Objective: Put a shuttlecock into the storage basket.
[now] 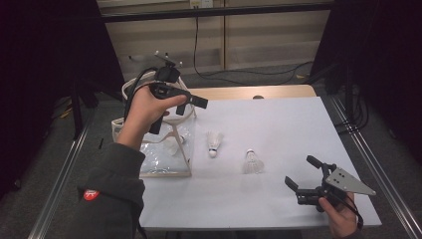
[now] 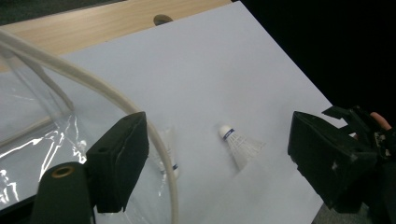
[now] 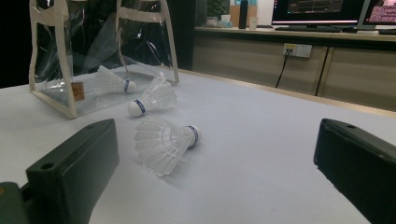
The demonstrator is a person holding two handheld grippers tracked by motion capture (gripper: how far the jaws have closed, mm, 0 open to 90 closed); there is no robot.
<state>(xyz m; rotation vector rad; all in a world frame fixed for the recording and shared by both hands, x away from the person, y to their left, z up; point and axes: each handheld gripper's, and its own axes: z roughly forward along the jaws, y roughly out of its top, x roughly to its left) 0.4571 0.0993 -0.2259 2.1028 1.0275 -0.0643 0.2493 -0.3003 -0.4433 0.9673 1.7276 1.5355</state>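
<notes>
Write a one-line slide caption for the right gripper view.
Open tongs face a white feathered shuttlecock lying on the white table, a clear plastic bag beyond.

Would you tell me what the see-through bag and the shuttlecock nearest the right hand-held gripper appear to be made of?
The clear bag with cream trim looks like glossy soft plastic film: it creases, glints and shows a shuttlecock inside. Its edging seems woven tape or vinyl.

The white shuttlecock with a blue band has a ribbed, translucent skirt, probably feather, possibly nylon, and a matte rounded cap, perhaps cork or foam.

White table (image 1: 278, 124): shuttlecocks (image 1: 253, 161), clear bag (image 1: 164, 157)
</notes>
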